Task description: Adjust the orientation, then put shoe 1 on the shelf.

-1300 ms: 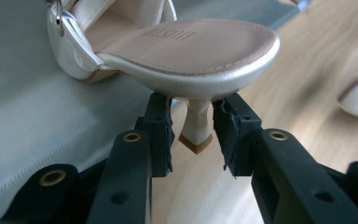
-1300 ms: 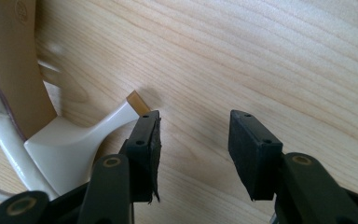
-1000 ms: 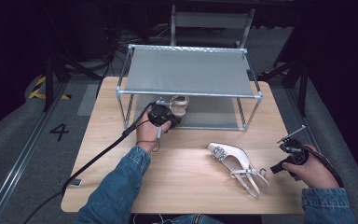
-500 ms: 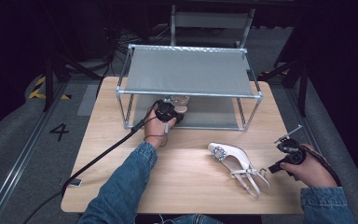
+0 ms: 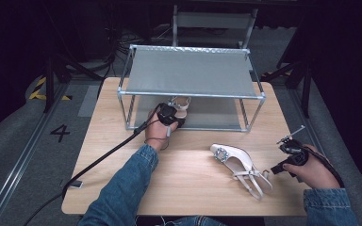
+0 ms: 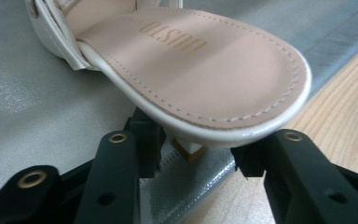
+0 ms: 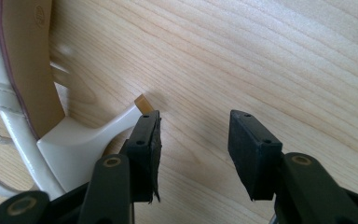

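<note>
The left gripper (image 5: pixel 172 114) sits at the front edge of the rack's (image 5: pixel 191 95) lower shelf (image 6: pixel 37 107), with its jaws standing apart on either side of the heel of shoe 1 (image 5: pixel 180 103). The jaws have just been opening; in the left gripper view the small heel tip lies between the 2 pads, and neither pad presses on it, so the grip is released. Shoe 1 (image 6: pixel 191 70), a pale heeled sandal with a beige insole, rests on the grey fabric of the lower shelf, its heel end overhanging the shelf's front edge toward the wooden table (image 5: pixel 188 174). The right gripper (image 5: pixel 290 149) is held at the table's right edge, its jaws parted with bare wood between them. In the right gripper view, the left pad (image 7: pixel 145 149) lies just beside the heel of shoe 2 (image 7: pixel 79 140), without clamping it. Shoe 2 (image 5: pixel 238 162), a white slingback with a jewelled buckle, lies on the table, well apart from the rack.
</note>
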`<state>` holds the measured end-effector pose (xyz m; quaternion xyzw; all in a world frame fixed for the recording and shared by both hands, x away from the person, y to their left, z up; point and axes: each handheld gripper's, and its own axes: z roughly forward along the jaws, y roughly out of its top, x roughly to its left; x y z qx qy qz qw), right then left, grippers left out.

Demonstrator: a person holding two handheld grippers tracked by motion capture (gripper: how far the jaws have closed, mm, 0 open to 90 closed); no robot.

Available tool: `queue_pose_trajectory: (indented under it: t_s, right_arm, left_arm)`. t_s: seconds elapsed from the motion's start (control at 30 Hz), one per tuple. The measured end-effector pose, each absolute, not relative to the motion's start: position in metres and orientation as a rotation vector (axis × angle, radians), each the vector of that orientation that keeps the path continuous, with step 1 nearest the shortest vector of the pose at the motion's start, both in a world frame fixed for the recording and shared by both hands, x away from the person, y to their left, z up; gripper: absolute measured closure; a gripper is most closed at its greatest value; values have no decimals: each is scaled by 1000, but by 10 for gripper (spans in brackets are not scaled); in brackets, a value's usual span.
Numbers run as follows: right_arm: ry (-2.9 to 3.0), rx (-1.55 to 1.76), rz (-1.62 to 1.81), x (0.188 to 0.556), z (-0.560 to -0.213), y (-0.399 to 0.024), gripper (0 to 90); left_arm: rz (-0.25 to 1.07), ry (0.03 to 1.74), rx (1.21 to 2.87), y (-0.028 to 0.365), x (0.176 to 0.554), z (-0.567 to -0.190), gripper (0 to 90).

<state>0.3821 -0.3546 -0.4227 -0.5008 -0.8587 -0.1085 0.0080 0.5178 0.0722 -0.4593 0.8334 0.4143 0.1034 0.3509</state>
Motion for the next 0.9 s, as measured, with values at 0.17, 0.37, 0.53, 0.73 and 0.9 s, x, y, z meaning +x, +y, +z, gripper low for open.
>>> queue_pose_trajectory:
  t_s: [0.17,0.37,0.53,0.73,0.9]
  right_arm:
    - [-2682,-1565,-340,382,-421,-353,545]
    - [-2698,-1560,-349,382,-418,-351,543]
    - [-2710,-1539,-363,382,-416,-346,547]
    - [-2742,-1530,-385,381,-408,-340,546]
    - [-2766,-1500,-406,378,-403,-332,547]
  left_arm:
    - [424,787,2306,83,532,-453,570]
    - [328,1035,2177,74,509,-450,463]
    - [356,1057,2215,75,498,-435,386]
    - [384,1037,2252,79,477,-414,345]
    - [375,1045,2286,88,459,-396,324]
